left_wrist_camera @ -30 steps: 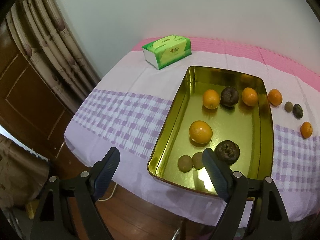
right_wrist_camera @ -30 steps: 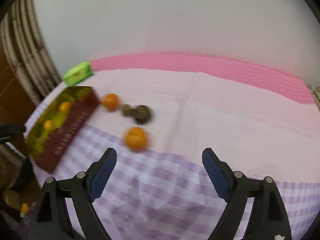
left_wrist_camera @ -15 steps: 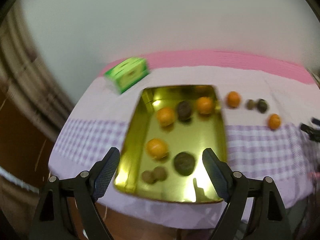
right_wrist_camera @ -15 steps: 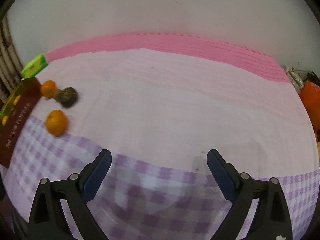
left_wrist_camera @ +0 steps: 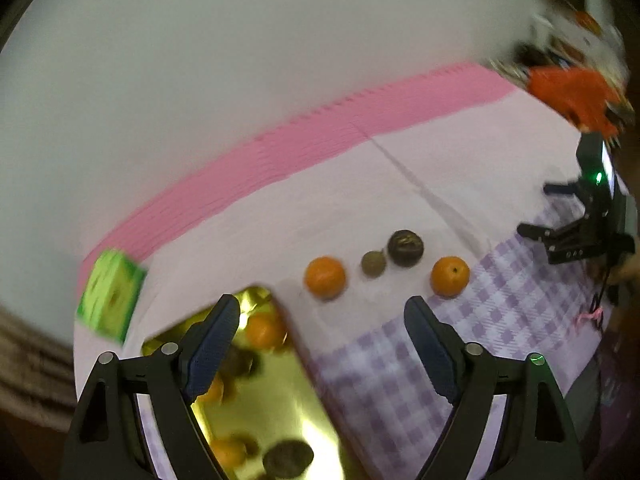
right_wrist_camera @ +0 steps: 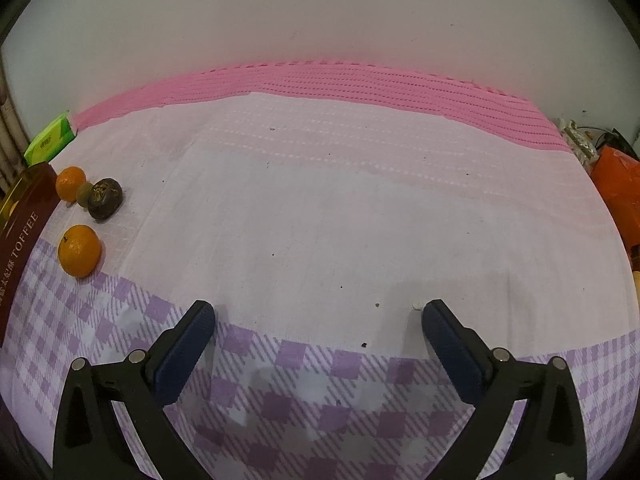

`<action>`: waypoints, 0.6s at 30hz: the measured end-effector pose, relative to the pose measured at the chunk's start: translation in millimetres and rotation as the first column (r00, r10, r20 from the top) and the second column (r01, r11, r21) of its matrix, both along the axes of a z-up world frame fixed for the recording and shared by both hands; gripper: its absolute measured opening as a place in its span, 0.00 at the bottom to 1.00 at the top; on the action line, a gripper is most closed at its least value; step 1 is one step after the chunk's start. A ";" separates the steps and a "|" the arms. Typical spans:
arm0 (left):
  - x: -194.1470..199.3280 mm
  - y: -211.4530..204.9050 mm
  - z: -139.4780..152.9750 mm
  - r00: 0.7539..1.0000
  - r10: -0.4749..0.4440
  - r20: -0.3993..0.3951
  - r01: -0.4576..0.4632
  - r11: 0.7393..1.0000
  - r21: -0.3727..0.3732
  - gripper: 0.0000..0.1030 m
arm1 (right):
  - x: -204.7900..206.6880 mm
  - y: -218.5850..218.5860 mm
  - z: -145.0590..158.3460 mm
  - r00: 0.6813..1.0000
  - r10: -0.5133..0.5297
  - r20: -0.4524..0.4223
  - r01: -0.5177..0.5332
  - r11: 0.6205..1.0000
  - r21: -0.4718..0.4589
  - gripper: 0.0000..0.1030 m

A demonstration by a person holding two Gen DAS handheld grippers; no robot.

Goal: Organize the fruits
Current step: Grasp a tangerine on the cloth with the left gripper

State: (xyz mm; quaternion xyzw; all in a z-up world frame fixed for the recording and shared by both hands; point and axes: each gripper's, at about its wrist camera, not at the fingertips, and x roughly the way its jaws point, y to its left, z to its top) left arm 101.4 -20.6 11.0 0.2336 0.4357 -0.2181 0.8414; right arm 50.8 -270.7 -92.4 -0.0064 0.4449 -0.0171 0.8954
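Observation:
A gold tin tray (left_wrist_camera: 280, 408) holds several oranges and dark fruits; it also shows at the left edge of the right wrist view (right_wrist_camera: 20, 224). Beside it on the cloth lie an orange (left_wrist_camera: 325, 277), a small green-brown fruit (left_wrist_camera: 373, 264), a dark wrinkled fruit (left_wrist_camera: 405, 242) and another orange (left_wrist_camera: 449, 276). The same fruits show in the right wrist view: far orange (right_wrist_camera: 70, 183), dark fruit (right_wrist_camera: 105, 198), near orange (right_wrist_camera: 79, 250). My left gripper (left_wrist_camera: 322, 312) is open and empty above the tray's corner. My right gripper (right_wrist_camera: 318, 316) is open and empty over bare cloth, and shows far right in the left wrist view (left_wrist_camera: 576, 228).
A green tissue box (left_wrist_camera: 110, 295) stands at the table's back left, seen too in the right wrist view (right_wrist_camera: 50, 142). An orange bag (right_wrist_camera: 618, 184) and clutter sit at the right edge. The table, under a pink and purple-checked cloth (right_wrist_camera: 340, 208), stands against a white wall.
My left gripper has swung right and tilted, bringing the loose fruits beside the tray into the middle of its view. My right gripper has moved slightly closer to the cloth, still open.

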 end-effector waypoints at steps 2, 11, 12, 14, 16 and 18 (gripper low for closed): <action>16.8 -12.8 -12.4 0.997 -0.065 -0.028 0.066 0.997 0.033 0.77 | 0.4 -0.5 -0.2 1.000 0.001 0.000 -0.001 1.000 0.000 1.00; 74.9 -33.2 -64.2 0.950 -0.214 -0.228 0.240 0.966 0.094 0.60 | 1.9 1.3 -0.7 1.000 0.002 0.001 -0.002 1.000 0.001 1.00; 78.5 -33.8 -68.2 0.949 -0.215 -0.232 0.244 0.964 0.104 0.60 | 3.7 0.3 -0.7 1.000 0.002 0.001 -0.002 1.000 0.002 1.00; 87.8 -34.2 -77.2 0.944 -0.216 -0.251 0.249 0.962 0.112 0.60 | 3.9 0.2 -0.6 1.000 0.003 0.001 -0.003 1.000 0.002 1.00; 95.9 -34.4 -85.5 0.939 -0.212 -0.272 0.248 0.963 0.106 0.60 | 3.7 0.3 -0.6 1.000 0.002 0.001 -0.002 1.000 0.002 1.00; 100.1 -34.1 -90.6 0.933 -0.213 -0.290 0.250 0.963 0.097 0.58 | 4.0 0.5 -0.7 1.000 0.002 0.001 -0.002 1.000 0.002 1.00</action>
